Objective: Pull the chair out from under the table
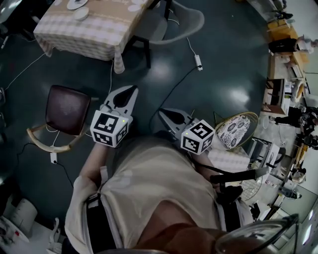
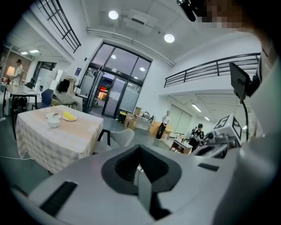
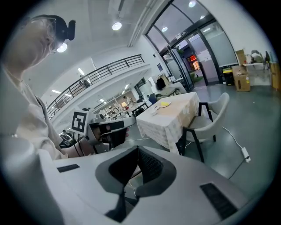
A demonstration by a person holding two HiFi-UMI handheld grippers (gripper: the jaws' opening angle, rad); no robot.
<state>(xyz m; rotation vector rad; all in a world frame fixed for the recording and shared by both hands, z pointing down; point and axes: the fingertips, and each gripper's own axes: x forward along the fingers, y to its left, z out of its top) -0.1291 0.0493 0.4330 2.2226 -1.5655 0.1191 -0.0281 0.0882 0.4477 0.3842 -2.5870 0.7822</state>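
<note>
floor [image 1: 223, 64]: dark grey-green and glossy. It is widest in the centre and right of the head view.
table [image 1: 84, 30]: upper left of the head view, under a checked cloth that hangs low on its sides.
white chair [image 1: 191, 22]: top centre of the head view, at the table's right side. The seat front is tucked under the cloth and the legs are dark.
white chair facing: the seat faces the table, toward frame left, and the curved back faces frame right. The front-to-back line runs left-right across the frame.
brown chair [image 1: 67, 108]: left centre, with a pale bent-wood frame. It is well apart from the table and from the white chair.
round patterned seat [image 1: 236, 130]: right centre, just beside the right gripper's marker cube.
left gripper [image 1: 133, 88]: centre of the frame, jaws pressed together with nothing between them. It points up-frame toward the table corner and is well apart from the white chair.
right gripper [image 1: 161, 111]: just right of the left one, jaws pressed together and holding nothing. It is also well short of the white chair.
in the way: a white cable [image 1: 190, 45] drops from behind the chair back to an adapter [image 1: 198, 62]. A black cable [image 1: 174, 84] runs on down-frame between the chair and the grippers.
open room: bare floor lies right of and below the chair back, crossed only by those cables. Furniture and boxes are crowded along the far right edge.
plates [image 1: 77, 5]: on the tabletop at the top edge, with a bowl [image 1: 81, 14] beside them.
</note>
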